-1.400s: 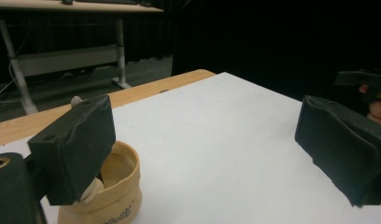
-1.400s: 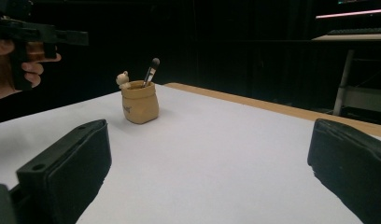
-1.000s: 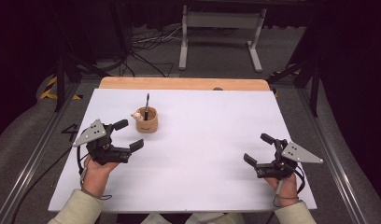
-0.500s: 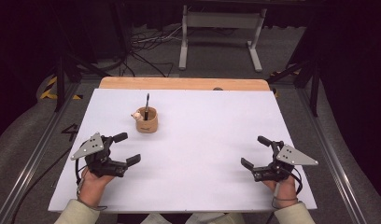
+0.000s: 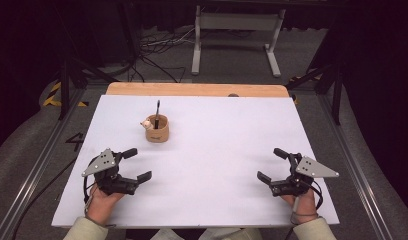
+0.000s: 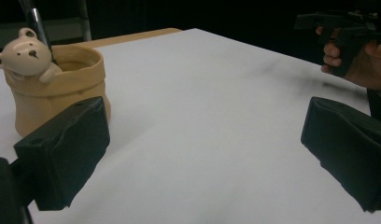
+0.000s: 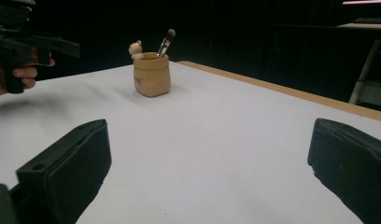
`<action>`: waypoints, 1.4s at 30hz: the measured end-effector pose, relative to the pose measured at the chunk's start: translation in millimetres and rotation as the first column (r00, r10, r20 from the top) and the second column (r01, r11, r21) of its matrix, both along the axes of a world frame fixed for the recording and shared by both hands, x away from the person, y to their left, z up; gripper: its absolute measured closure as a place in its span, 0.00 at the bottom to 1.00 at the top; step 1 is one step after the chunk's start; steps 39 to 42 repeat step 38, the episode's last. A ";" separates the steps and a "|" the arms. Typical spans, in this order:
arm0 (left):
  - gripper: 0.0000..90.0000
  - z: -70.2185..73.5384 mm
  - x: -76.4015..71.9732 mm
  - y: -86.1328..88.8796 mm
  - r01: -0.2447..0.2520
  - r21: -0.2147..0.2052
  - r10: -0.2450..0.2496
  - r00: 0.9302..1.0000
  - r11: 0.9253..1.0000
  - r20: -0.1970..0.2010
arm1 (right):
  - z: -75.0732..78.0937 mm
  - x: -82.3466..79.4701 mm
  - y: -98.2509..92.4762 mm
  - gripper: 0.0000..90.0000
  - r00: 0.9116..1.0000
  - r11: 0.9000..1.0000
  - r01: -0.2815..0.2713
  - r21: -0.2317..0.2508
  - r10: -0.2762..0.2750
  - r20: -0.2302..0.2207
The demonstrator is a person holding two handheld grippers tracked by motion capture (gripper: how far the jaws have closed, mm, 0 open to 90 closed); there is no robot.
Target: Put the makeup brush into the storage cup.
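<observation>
Looks finished, I'd judge: the brush (image 5: 157, 112) stands in the tan bear pot (image 5: 157, 131) toward the tabletop's (image 5: 227, 150) far-left area. The left gripper (image 5: 133, 164) and right gripper (image 5: 272, 164) sit near the front corners, both spread and empty (nothing blocks either).

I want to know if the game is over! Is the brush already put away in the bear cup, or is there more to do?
Looks done: the brush stands inside the bear cup. In hand: nothing; the left gripper and right gripper are both open and empty, resting near the front edge of the white table, apart from the cup. Left: nothing else lies on the table to put away.
</observation>
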State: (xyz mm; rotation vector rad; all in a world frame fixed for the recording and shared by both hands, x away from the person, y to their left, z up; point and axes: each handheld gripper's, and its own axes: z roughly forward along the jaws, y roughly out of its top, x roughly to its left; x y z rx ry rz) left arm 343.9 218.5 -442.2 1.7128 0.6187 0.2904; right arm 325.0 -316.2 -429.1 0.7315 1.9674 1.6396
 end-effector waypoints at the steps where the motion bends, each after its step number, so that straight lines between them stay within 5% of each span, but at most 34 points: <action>1: 0.02 -1.3 0.2 -0.2 -0.003 0.000 0.003 1.000 1.000 -0.003 | 0.0 0.0 0.0 0.00 1.000 1.000 0.000 0.000 0.000 0.000; 9: 0.00 -12.5 -1.0 3.3 -0.055 -0.030 0.053 0.998 0.998 -0.042 | -6.4 0.3 0.8 0.00 1.000 1.000 -0.004 -0.002 0.004 -0.008; 12: 0.00 -12.5 -2.9 3.7 -0.057 -0.029 0.056 0.998 0.998 -0.027 | -9.1 0.3 2.4 0.00 1.000 1.000 -0.007 -0.008 0.007 -0.010; 23: 0.00 -21.9 -8.9 -2.2 -0.055 0.012 0.055 0.997 0.998 -0.050 | -15.6 2.3 6.0 0.00 0.999 1.000 -0.018 -0.025 0.017 -0.032; 30: 0.00 -23.1 -10.0 -10.4 -0.022 0.073 0.023 1.000 0.997 -0.020 | -17.2 3.8 7.1 0.00 0.999 0.999 -0.017 -0.032 0.015 -0.046; 42: 0.00 -22.3 -9.7 -6.9 -0.017 0.023 0.017 0.999 1.000 -0.034 | -17.0 3.2 7.6 0.00 0.999 0.999 -0.016 -0.032 0.014 -0.049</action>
